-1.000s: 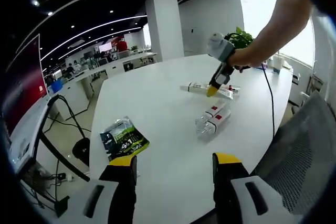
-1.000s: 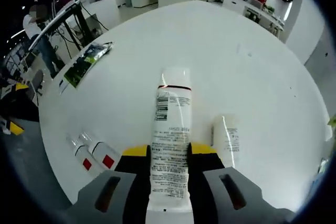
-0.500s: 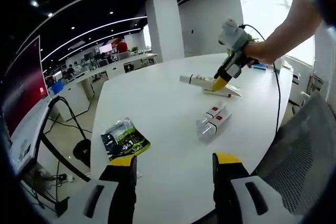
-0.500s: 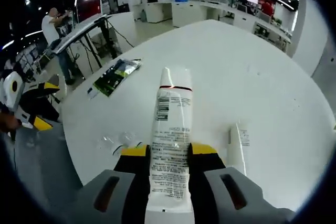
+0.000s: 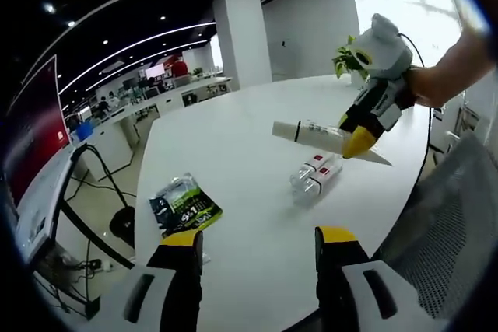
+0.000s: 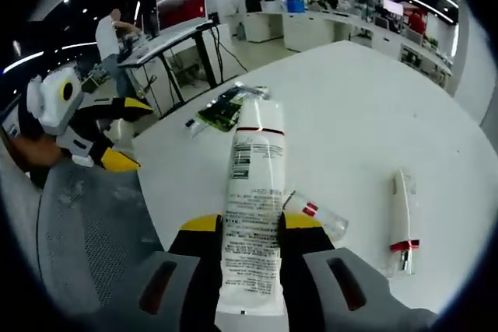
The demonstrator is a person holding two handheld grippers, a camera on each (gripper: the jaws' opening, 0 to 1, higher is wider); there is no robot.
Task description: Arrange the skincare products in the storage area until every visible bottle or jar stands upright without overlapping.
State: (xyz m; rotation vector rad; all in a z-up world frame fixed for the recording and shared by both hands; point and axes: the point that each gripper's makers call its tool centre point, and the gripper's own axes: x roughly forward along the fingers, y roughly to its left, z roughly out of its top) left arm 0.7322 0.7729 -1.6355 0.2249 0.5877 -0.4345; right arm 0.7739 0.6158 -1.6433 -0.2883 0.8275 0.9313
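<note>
Clamped on the lower body of a white tube (image 6: 250, 215), the right gripper's (image 6: 250, 231) jaws hold it off the white table (image 6: 366, 106), with the tube's long axis running straight out along the jaws and its cap end farthest from them. From the left gripper view the same tube (image 5: 311, 131) hangs roughly level above the table (image 5: 233, 145), cap end pointing away from the right gripper (image 5: 359, 139), so it has to be swung through about a quarter turn before one end can meet the surface and it can stand. A second white tube (image 6: 402, 223) lies flat on the table off to the right of the held one, well apart from it, and two small clear bottles (image 5: 315, 176) lie side by side beneath the held tube. The left gripper (image 5: 257, 270) hangs at the table's near edge with its jaws wide and nothing between them, near a green packet (image 5: 184, 206); the right gripper is the one placed to do the standing.
</note>
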